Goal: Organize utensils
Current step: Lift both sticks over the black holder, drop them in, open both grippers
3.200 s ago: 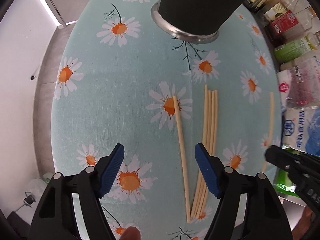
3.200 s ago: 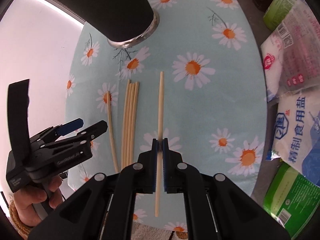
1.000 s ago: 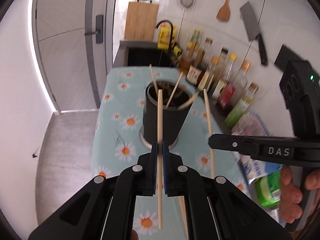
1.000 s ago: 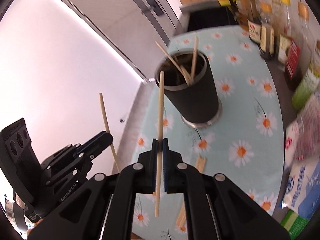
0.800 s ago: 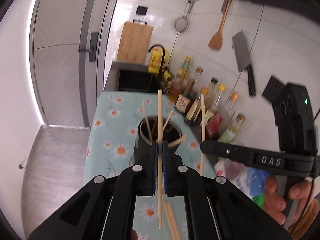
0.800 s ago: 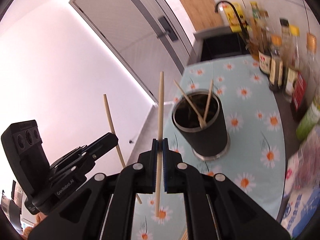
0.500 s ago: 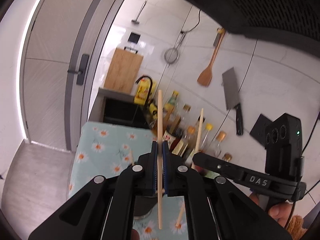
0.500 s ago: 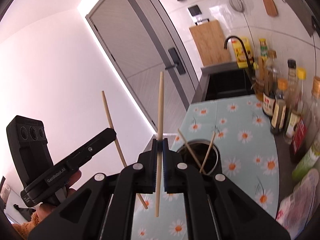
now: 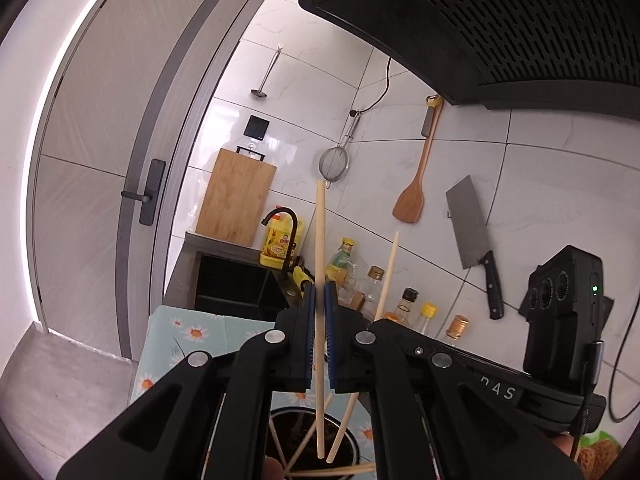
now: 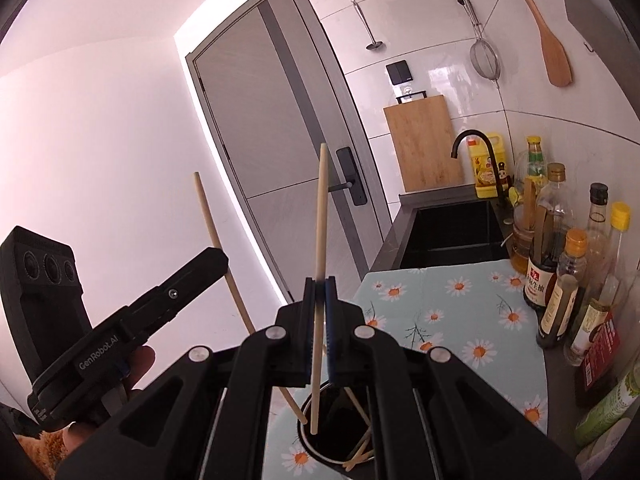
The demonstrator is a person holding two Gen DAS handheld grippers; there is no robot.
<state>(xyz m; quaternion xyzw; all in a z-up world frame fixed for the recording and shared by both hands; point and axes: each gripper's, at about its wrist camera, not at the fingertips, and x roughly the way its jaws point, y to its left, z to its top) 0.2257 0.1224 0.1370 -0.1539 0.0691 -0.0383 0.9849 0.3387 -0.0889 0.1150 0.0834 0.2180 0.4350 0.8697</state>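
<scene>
My left gripper point(image 9: 319, 298) is shut on a pale wooden chopstick point(image 9: 320, 248) and holds it upright, lower tip over the mouth of the black utensil holder point(image 9: 344, 446). My right gripper point(image 10: 319, 294) is shut on another chopstick point(image 10: 321, 216), also upright, tip just above the holder's opening point(image 10: 340, 436). Each gripper shows in the other's view: the right one point(image 9: 496, 380) with its stick point(image 9: 386, 276), the left one point(image 10: 132, 320) with its stick point(image 10: 218, 240). Several chopsticks lean inside the holder.
The holder stands on a daisy-print cloth point(image 10: 460, 320). Sauce and oil bottles point(image 10: 560, 272) line the right side. A black sink point(image 10: 452, 240) and faucet lie behind. A cleaver point(image 9: 474, 228), wooden spatula point(image 9: 416, 184) and strainer hang on the tiled wall.
Both grippers picked a chopstick off the cloth, lifted and tilted them upright, and moved over the holder. The sticks' lower tips now hang at the holder's mouth.
</scene>
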